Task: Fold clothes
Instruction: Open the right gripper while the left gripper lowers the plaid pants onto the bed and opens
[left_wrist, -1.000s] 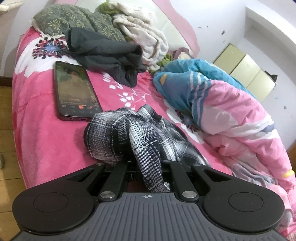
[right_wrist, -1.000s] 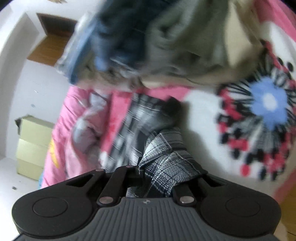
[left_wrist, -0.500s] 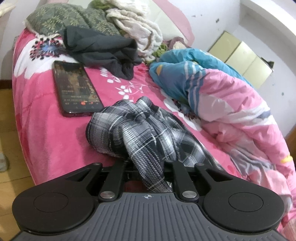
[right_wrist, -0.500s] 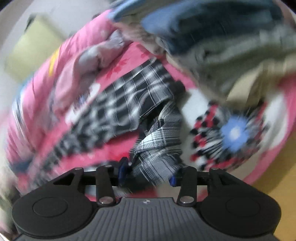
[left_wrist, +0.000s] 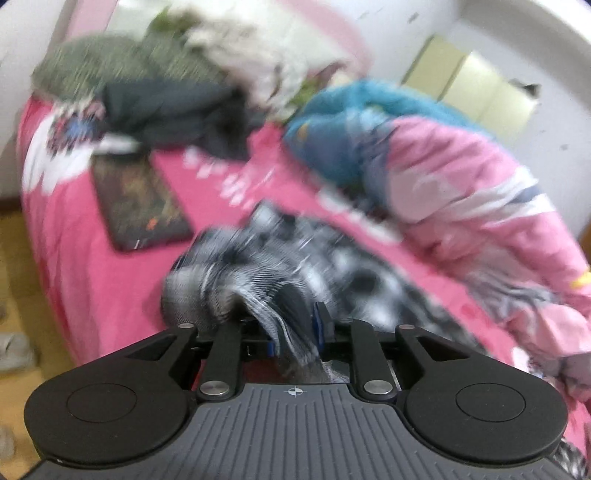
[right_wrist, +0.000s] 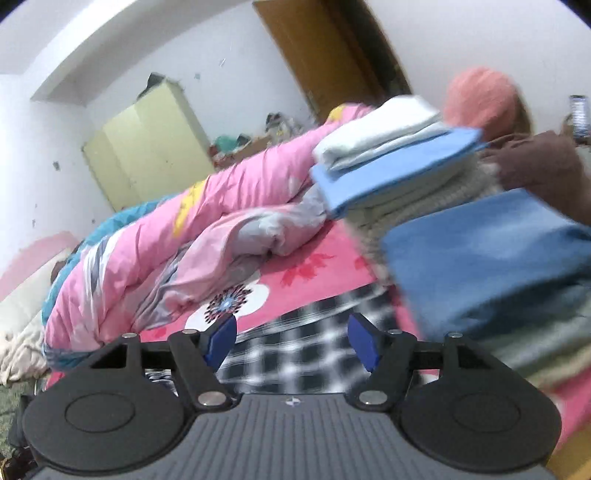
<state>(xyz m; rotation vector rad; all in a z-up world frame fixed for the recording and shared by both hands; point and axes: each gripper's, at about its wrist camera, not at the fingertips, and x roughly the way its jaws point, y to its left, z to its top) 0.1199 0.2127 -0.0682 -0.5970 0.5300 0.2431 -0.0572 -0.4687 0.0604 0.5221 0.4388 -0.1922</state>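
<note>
So the right gripper (right_wrist: 291, 341) has let go since half a second ago: it was pinching a bunch of the plaid shirt (right_wrist: 295, 343), and now its blue pads (right_wrist: 364, 341) sit wide apart with the checked fabric lying flat on the pink bedspread (right_wrist: 314, 269) right under and ahead of them. Off to its right is a stack of folded clothes (right_wrist: 461, 229), and ahead-left there's the pink duvet (right_wrist: 192, 236). The left gripper (left_wrist: 295, 332) looks mostly closed with a fold of the shirt (left_wrist: 266, 266) between its fingers, though that view is pretty smeared, so whether it's truly clamped I can't tell. The rest of the shirt is heaped just ahead of it, with a phone (left_wrist: 140, 206) ahead-left and a dark garment (left_wrist: 173, 110) further beyond.
</note>
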